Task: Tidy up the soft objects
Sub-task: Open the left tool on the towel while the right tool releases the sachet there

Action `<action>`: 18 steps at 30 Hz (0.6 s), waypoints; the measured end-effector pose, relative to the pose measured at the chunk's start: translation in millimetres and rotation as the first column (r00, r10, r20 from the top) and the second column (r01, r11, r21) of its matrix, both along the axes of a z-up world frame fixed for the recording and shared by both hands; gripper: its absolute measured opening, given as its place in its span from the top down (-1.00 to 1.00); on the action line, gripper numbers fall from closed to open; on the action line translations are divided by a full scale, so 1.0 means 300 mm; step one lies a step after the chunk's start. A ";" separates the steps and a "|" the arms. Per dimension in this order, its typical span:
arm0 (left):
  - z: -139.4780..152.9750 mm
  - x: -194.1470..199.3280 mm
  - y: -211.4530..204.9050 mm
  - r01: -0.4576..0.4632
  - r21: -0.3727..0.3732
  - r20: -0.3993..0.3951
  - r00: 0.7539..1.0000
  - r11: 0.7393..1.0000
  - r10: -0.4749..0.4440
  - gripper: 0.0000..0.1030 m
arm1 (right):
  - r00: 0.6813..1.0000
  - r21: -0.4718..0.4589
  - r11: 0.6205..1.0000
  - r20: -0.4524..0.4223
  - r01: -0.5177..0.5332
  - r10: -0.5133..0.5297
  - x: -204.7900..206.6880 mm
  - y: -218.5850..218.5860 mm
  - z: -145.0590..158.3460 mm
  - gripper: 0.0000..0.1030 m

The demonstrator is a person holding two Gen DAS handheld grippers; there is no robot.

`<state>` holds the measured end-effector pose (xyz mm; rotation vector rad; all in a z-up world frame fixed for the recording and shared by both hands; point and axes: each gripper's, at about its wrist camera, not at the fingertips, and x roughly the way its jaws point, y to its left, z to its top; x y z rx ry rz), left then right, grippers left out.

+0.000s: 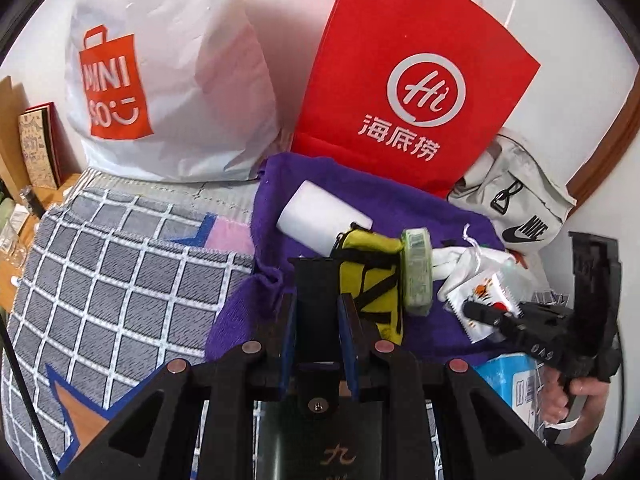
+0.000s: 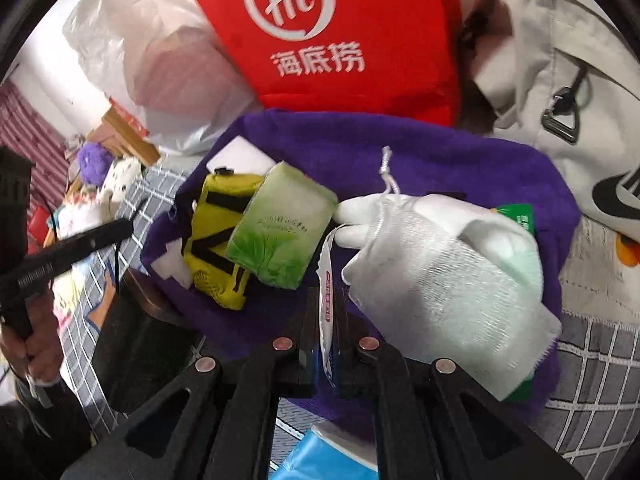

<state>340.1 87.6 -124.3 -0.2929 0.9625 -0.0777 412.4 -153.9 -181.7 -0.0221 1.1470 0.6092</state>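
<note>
A purple towel (image 1: 360,184) (image 2: 400,152) lies on the bed with soft items on it: a white sponge block (image 1: 320,216), a yellow and black pouch (image 1: 372,276) (image 2: 218,240), a green tissue pack (image 1: 418,272) (image 2: 280,224) and a white mesh drawstring bag (image 2: 448,276) (image 1: 472,260). My left gripper (image 1: 318,320) is shut on a flat black object (image 1: 316,300) at the towel's near edge. My right gripper (image 2: 328,320) is shut on a thin white and red packet (image 2: 327,276) (image 1: 480,300), held edge-on above the towel.
A red paper bag (image 1: 408,80) (image 2: 340,20), a white Miniso plastic bag (image 1: 168,80) and a grey Nike bag (image 1: 520,208) (image 2: 560,80) stand behind the towel. A grey checked blanket (image 1: 120,264) covers the bed. A blue pack (image 2: 320,460) lies below.
</note>
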 end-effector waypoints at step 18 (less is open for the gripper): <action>-0.069 0.128 -0.037 -0.016 0.023 -0.043 0.999 1.000 0.017 0.61 | 0.997 -0.083 0.996 0.073 0.034 -0.028 -0.010 -0.041 0.053 0.30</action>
